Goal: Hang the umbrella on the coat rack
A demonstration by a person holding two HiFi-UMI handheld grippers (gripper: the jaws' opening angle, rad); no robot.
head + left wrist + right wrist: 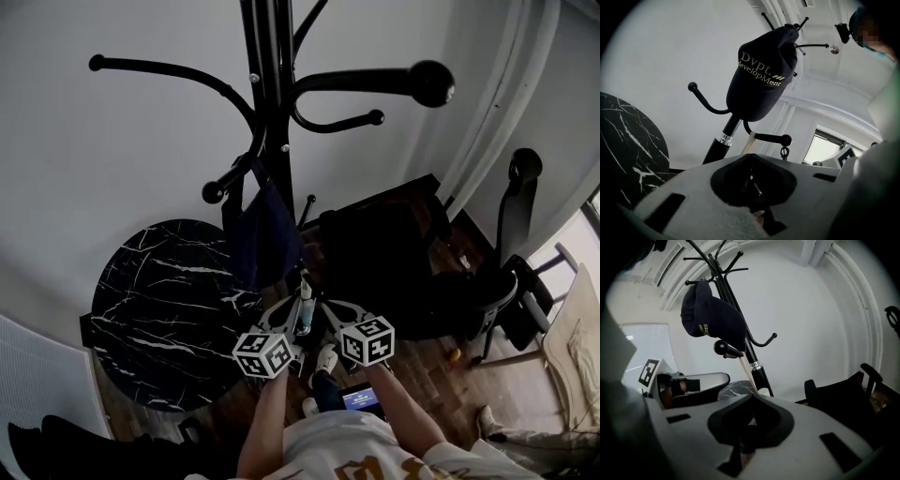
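The black coat rack [274,103] stands straight ahead, with a navy cap [262,230] hanging on a low hook. The cap [761,77] carries yellow lettering. Below the rack, a small grey-blue folded umbrella [304,314] stands upright between both grippers. My left gripper [292,307] meets it from the left and my right gripper [320,307] from the right, both shut on it. A thin beige strap [746,371] runs from the right gripper [744,427] up to a knobbed hook [724,348]. The same strap [749,143] rises from the left gripper [752,183] toward a hook [771,138].
A round black marble table [159,309] sits left of the rack. A black armchair [394,272] and an office chair [511,234] stand to the right, by a white curtain [497,103]. The person's shoes [325,359] are on the wooden floor.
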